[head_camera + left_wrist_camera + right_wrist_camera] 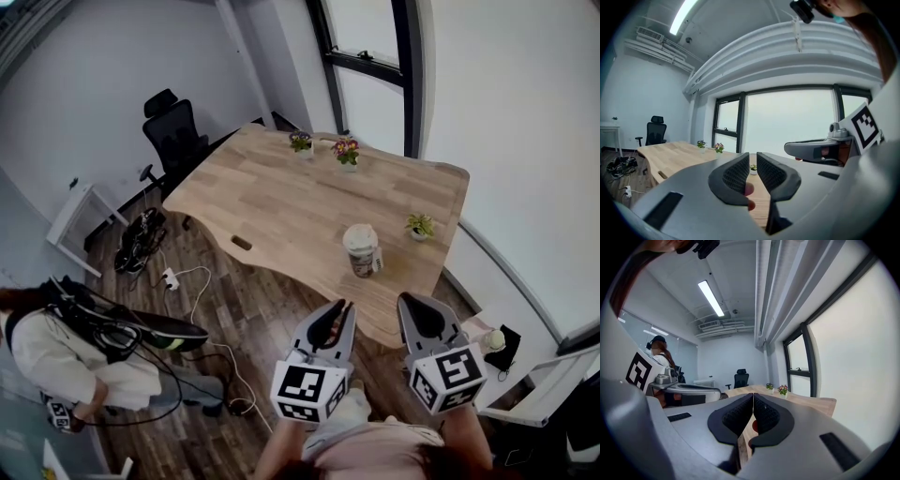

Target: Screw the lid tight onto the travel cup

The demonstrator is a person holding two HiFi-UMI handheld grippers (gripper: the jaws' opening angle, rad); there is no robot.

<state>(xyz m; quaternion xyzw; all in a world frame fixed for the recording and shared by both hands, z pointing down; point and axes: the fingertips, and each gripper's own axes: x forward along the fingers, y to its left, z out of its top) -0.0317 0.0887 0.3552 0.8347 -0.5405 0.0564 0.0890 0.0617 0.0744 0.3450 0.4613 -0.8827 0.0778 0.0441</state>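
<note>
The cup (362,249) stands upright on the wooden table (281,206), near the table's front edge, with a pale lid (359,235) on top of it. Whether the lid is screwed down cannot be told. Neither gripper touches the cup; both hang short of the table edge, side by side, pointing toward it.

The left gripper (337,309) has its jaws a narrow slit apart, with nothing between the pads (736,172); through the slit only the table and a small plant (753,168) show. The right gripper (753,401) is clenched, pads pressed together and empty.

Just right of the cup and a little behind it sits the same small plant (419,226). Two flower pots (301,142) (347,151) stand at the far end of the table by the window (370,66). A black office chair (175,131) stands past the table's far left corner. On the floor to the left lie cables and a power strip (170,277), and a person (56,361) in a pale top is at the left edge.
</note>
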